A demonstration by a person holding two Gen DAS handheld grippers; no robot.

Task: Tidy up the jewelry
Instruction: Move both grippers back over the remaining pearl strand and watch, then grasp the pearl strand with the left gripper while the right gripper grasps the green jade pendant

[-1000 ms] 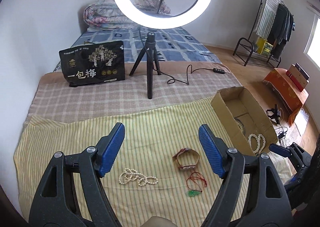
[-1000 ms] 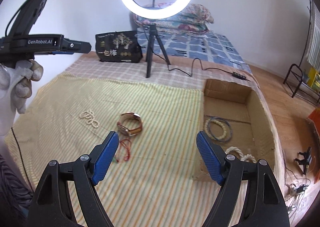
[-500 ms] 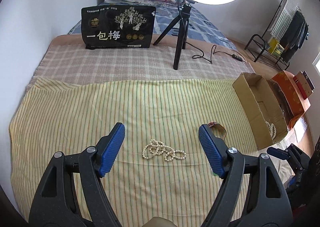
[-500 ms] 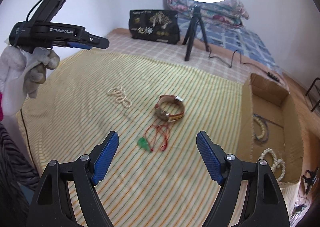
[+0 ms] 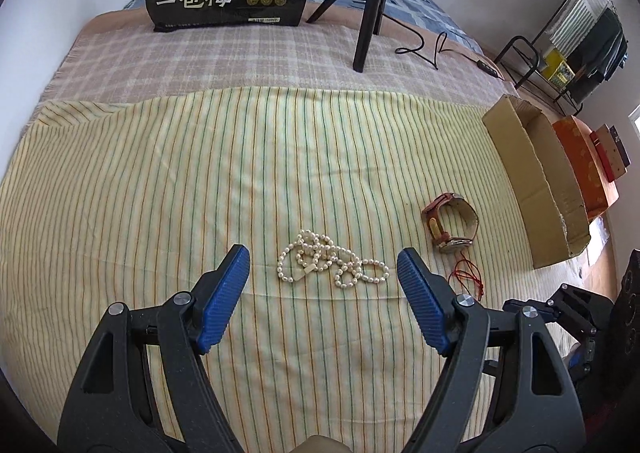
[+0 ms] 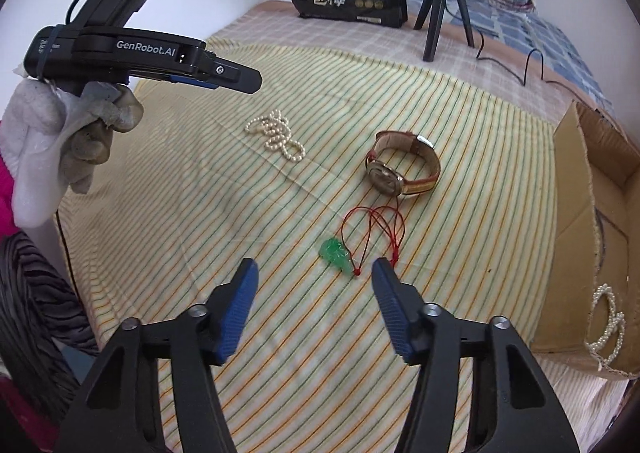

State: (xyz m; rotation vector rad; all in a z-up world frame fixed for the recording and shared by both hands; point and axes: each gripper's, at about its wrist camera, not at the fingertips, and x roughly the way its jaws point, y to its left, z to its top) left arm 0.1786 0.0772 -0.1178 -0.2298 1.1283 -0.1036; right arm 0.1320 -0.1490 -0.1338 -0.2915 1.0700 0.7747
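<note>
— Left wrist view: left gripper (image 5: 323,273) wide apart, holding nothing; hanging over the striped yellow cloth (image 5: 160,181); pearl necklace (image 5: 330,263) in a small heap on the cloth, right between the blue pads (image 5: 222,299).

— And off to the right?

— Brown watch (image 5: 450,221) near the pearls; bit of red cord (image 5: 468,277) just below the watch; cardboard box (image 5: 536,189) at the cloth's right edge.

— Right wrist view?

— Right gripper (image 6: 315,275) apart too, gripping nothing; green pendant (image 6: 336,253) on its red cord lying just ahead of the tips, not touching; watch a little farther back; pearls well off to the left, under the other gripper held by a gloved hand (image 6: 80,133); more pearls (image 6: 608,325) inside the box at far right.
</note>
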